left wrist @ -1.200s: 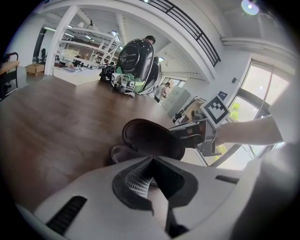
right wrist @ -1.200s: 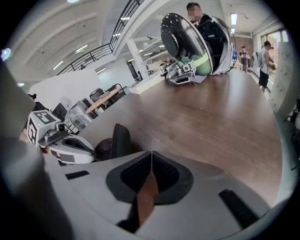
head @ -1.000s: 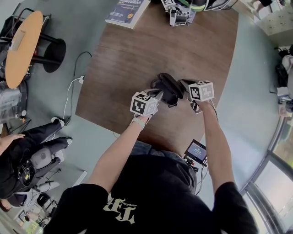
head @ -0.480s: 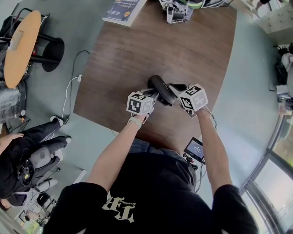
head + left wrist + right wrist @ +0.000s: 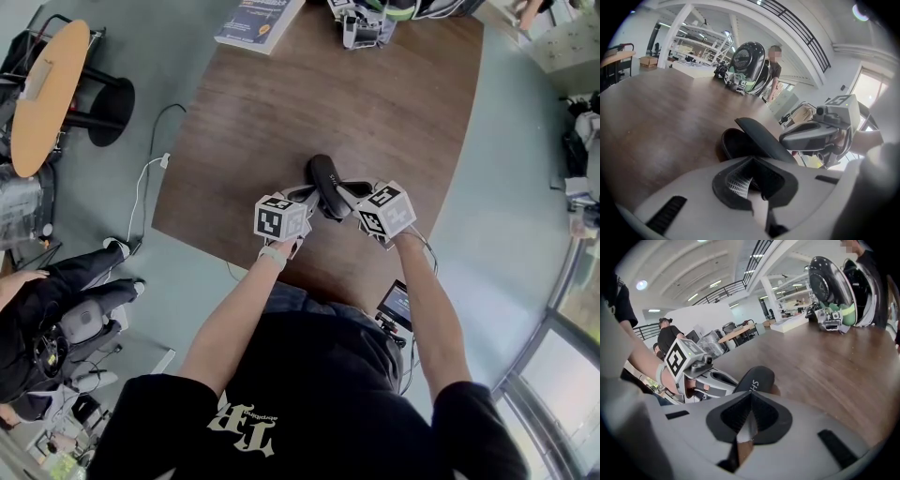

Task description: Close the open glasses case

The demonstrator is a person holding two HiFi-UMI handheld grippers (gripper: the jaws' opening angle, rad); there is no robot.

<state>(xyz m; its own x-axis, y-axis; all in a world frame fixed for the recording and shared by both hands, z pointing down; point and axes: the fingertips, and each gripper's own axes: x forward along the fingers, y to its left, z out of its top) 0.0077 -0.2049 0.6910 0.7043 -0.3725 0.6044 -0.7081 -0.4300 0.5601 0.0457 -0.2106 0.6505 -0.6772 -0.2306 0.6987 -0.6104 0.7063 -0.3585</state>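
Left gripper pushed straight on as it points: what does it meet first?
Most likely the open black oval glasses case, lying just beyond the left gripper, whose fingers are shut; exact depth is unclear.

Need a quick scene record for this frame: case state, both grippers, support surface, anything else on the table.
case: black glasses case, between the two grippers
lid: raised at an angle over the base, not closed
left gripper: jaws together, empty, beside the case
right gripper: jaws together, empty, facing the lid's outer face
surface: brown wooden table
other: book at far corner
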